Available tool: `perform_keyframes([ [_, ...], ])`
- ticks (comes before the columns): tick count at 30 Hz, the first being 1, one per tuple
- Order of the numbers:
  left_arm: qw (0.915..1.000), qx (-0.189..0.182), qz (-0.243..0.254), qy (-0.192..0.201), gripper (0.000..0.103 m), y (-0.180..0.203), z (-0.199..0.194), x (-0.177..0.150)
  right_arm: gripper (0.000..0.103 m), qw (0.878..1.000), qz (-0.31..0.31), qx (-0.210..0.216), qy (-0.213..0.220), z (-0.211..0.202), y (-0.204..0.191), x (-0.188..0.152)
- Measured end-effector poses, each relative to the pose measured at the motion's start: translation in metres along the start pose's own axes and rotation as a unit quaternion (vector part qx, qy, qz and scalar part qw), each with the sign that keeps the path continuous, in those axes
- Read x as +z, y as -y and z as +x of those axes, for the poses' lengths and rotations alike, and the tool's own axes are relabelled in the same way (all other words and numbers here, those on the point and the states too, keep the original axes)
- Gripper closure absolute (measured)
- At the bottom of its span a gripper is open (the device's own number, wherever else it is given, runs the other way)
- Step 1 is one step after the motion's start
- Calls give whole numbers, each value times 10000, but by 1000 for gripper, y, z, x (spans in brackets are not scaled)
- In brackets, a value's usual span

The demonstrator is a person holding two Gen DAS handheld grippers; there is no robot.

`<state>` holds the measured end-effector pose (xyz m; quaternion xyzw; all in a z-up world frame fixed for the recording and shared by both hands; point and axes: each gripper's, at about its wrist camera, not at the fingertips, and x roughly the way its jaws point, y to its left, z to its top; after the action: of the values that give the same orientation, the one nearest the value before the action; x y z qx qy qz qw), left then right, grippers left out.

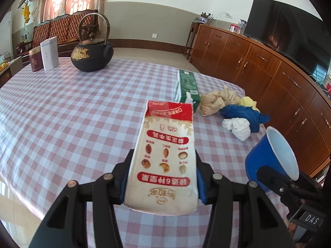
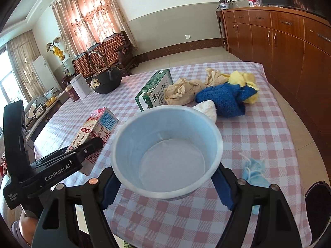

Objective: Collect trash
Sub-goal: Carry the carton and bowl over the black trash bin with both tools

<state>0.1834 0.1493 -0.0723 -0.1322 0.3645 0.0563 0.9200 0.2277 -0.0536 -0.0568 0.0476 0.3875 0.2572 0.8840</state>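
Observation:
My left gripper [image 1: 163,177] is shut on a red and white milk carton [image 1: 165,157] and holds it above the checked tablecloth [image 1: 72,113]; the carton also shows in the right wrist view [image 2: 97,128]. My right gripper [image 2: 165,188] is shut on a blue paper cup [image 2: 167,153] with its mouth facing the camera; the cup also shows in the left wrist view [image 1: 273,155]. A green carton [image 2: 155,90] lies further back. A crumpled white tissue [image 2: 206,108], beige cloth [image 2: 190,88], blue towel [image 2: 223,101] and yellow cloth [image 2: 244,78] lie behind the cup. A light blue face mask [image 2: 255,169] lies to the right.
A black iron teapot [image 1: 92,51] and two tea tins [image 1: 44,55] stand at the table's far left. A wooden sideboard [image 1: 269,72] with a TV [image 1: 289,26] runs along the right. A dark round bin rim [image 2: 317,202] shows at the lower right.

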Motion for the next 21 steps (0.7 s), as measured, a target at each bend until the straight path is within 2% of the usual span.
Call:
perform_keyframes([
  [11,9971,-582,496,-36,51,75,-21,-15,24,9973,409,-423,433,-80,53,-17],
  [21,9860,-1264,1077,-182,51,159,-28,-35,24,9869,969,-1053,743,-147,121,-43],
])
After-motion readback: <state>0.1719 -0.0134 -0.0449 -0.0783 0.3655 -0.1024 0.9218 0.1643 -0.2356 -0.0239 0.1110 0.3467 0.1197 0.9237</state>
